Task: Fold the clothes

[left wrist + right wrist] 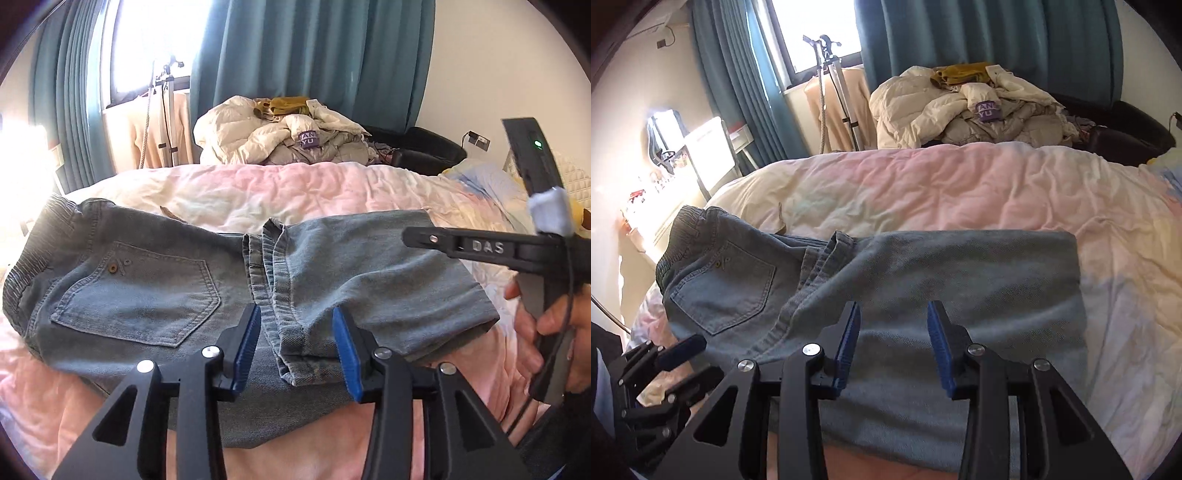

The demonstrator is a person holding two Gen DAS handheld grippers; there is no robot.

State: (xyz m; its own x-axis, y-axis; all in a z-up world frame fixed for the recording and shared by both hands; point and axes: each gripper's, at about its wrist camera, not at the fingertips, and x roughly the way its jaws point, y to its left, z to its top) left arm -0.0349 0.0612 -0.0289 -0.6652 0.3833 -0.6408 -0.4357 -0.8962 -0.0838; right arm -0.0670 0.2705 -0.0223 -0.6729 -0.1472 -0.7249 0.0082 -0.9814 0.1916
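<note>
**Inspector:** Left wrist view first. What do you note?

**Onlooker:** The jeans (pixel 155 280) lie flat on the bed (pixel 295 188), waistband to the left, legs brought over so the hems (pixel 273 266) rest mid-garment. That reads as 1 fold laid down, and the flat quilt gives it support. The left hand-held gripper (pixel 295 347) sits just above the near hem, jaws parted, nothing pinched: released, I judge, so the fold can settle. At the right edge the right hand-held gripper (pixel 436 240) is seen side-on, carried by a hand (pixel 546 332), over the folded end.

**Inspector:** Right wrist view?

**Onlooker:** Same jeans (pixel 960 273), the folded end square to the right. The right hand-held gripper (pixel 892 343) hovers over the denim, its 2 blue pads (pixel 938 343) apart and empty. The left hand-held gripper (pixel 679 365) shows at the lower left; its grip cannot be told here.

**Inspector:** Remaining work?

**Onlooker:** Likely 1 more fold. The pile of bedding (pixel 960 110) beyond is untouched.
</note>
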